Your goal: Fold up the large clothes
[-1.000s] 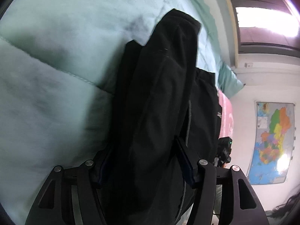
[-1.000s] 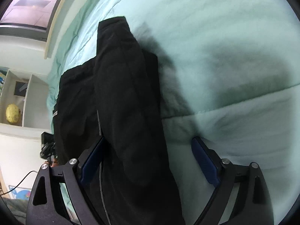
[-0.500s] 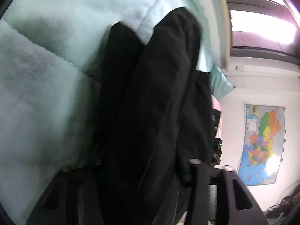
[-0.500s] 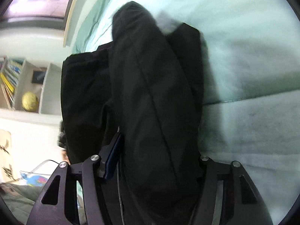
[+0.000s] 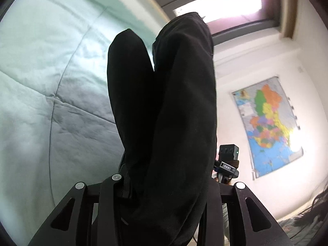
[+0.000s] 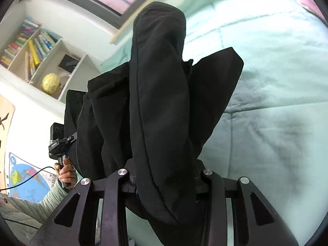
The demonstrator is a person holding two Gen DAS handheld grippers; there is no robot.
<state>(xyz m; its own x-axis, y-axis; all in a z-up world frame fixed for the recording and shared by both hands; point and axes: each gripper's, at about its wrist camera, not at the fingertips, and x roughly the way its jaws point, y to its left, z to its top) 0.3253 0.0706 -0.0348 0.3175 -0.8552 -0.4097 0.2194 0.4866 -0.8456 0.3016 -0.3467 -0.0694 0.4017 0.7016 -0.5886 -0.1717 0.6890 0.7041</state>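
A black garment (image 5: 174,102) hangs folded in thick lengthwise folds above the pale green quilt (image 5: 51,82). My left gripper (image 5: 164,184) has its jaws closing, with the cloth bunched between them and hiding the pads. In the right wrist view the same garment (image 6: 160,92) drapes over my right gripper (image 6: 164,176), whose jaws are also closing on a thick fold. Each gripper grips one end of the garment's near edge. The other handheld unit (image 5: 227,157) shows just past the cloth, and a hand (image 6: 65,172) holds the left unit (image 6: 59,141).
The quilted bed (image 6: 276,82) stretches below and ahead. A window (image 5: 215,2) runs along its far side. A colourful map (image 5: 268,127) hangs on the white wall. A bookshelf (image 6: 34,47) holds a yellow globe (image 6: 50,83). A pink pillow (image 6: 309,2) lies at the far corner.
Both grippers have shut on the garment's near edge and risen, lifting it off the quilt. Both views have tilted up, bringing the wall, window and shelf into sight.
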